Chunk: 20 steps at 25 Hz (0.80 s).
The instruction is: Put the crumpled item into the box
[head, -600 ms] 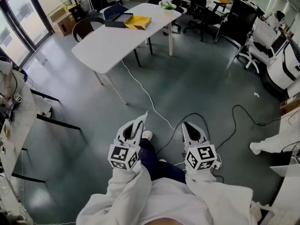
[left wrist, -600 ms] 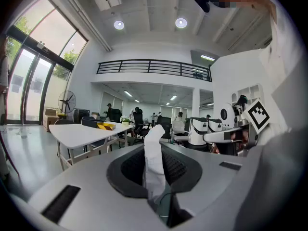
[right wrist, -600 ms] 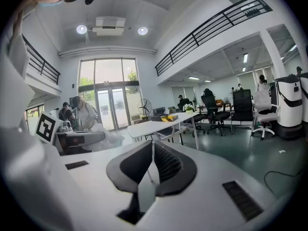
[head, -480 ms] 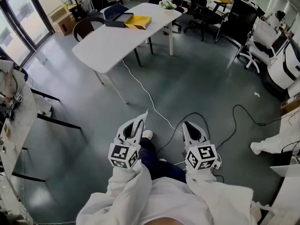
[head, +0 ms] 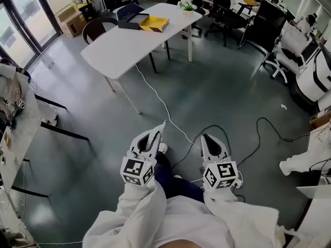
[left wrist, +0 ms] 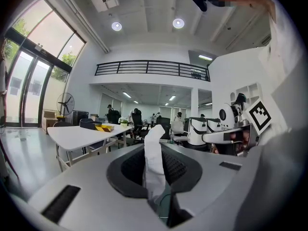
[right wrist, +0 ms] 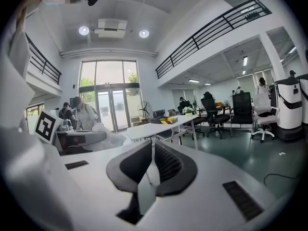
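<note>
Standing well back from the table (head: 119, 48) with the crumpled item (left wrist: 154, 160) pinched in the left gripper (head: 155, 135).
The left gripper's fingers (left wrist: 129, 170) are closed on the white crumpled item, which sticks up past their tips. The right gripper (head: 210, 140) has its fingers pressed together with nothing between them. Both are held low in front of the person's white sleeves (head: 138, 211), above the grey floor (head: 222, 87) and a white cable (head: 155, 94). The dark box (head: 129, 21) sits at the table's far end, a yellow piece (head: 154, 24) just beside it, well apart from the item.
</note>
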### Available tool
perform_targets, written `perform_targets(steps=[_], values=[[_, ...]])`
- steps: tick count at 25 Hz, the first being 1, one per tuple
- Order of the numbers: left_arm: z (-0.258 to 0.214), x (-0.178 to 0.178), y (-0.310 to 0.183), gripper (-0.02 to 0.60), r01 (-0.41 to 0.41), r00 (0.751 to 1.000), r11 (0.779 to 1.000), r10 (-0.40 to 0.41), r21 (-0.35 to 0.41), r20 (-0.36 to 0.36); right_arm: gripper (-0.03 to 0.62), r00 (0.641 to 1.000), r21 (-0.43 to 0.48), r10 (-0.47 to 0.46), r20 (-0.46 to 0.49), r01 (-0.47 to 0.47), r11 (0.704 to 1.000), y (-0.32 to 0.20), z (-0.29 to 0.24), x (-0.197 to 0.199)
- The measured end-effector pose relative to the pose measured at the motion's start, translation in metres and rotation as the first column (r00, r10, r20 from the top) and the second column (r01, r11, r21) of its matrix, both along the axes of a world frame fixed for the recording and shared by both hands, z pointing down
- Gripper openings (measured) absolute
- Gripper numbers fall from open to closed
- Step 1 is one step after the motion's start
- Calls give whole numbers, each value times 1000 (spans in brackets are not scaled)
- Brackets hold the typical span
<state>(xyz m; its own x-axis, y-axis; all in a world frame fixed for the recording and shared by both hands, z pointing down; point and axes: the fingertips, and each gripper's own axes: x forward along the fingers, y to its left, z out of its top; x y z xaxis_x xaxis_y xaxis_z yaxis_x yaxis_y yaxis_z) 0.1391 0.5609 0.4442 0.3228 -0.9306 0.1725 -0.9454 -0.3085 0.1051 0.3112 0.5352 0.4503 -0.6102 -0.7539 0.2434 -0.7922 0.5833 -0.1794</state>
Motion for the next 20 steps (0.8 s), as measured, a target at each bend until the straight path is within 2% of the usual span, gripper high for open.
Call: perform_targets(steps=[11,20], values=[[1,-2,-11,63,-9,1000,1000,9,-21,12,41,1000,-43,-15,22,16,999,-18,11,-12],[4,-17,-65,63,-19,1000,999,19,-30,8,41,1000,-69,-6,18,7,998,-71,16,-26]])
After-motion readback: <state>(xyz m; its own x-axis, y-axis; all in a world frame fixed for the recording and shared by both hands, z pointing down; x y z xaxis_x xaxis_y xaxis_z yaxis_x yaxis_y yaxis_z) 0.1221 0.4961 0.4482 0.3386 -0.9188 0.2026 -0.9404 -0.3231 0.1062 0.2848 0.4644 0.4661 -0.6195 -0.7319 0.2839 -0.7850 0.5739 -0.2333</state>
